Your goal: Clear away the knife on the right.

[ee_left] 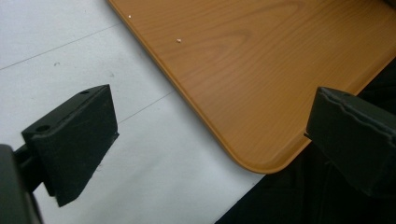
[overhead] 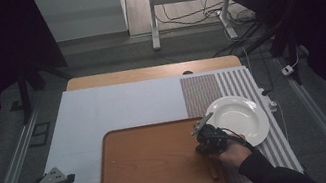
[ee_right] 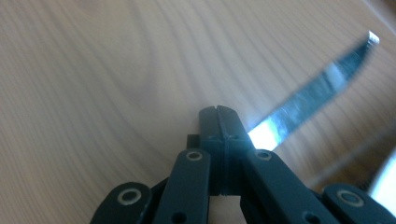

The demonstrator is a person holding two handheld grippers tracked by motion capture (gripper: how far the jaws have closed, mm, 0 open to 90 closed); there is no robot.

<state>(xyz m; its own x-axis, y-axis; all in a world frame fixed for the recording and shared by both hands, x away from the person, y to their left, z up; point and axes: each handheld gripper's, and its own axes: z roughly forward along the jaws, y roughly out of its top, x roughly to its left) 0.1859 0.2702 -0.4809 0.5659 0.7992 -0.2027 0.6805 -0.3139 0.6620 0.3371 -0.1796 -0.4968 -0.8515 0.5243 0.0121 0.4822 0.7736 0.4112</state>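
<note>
Right gripper [ee_right: 218, 112] clamped on knife [ee_right: 317, 93] over tray [overhead: 155, 174], plate [overhead: 242, 118] just beside, left gripper [ee_left: 210, 135] wide, tray corner between jaws.

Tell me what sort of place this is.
Probably a lab or recording room set up as a dining spot: a wooden tray, a white plate on a striped placemat, with desk legs and loose cables behind.

The high view looked forward and down from above the near edge of the table [overhead: 117, 104], taking in its whole top. The 2 gripper views sat far closer — the left one angled down at the near-left corner of the wooden tray [ee_left: 261, 84], the right one almost against its surface [ee_right: 116, 70] — all 3 views shared that tray [overhead: 153, 164]
</note>
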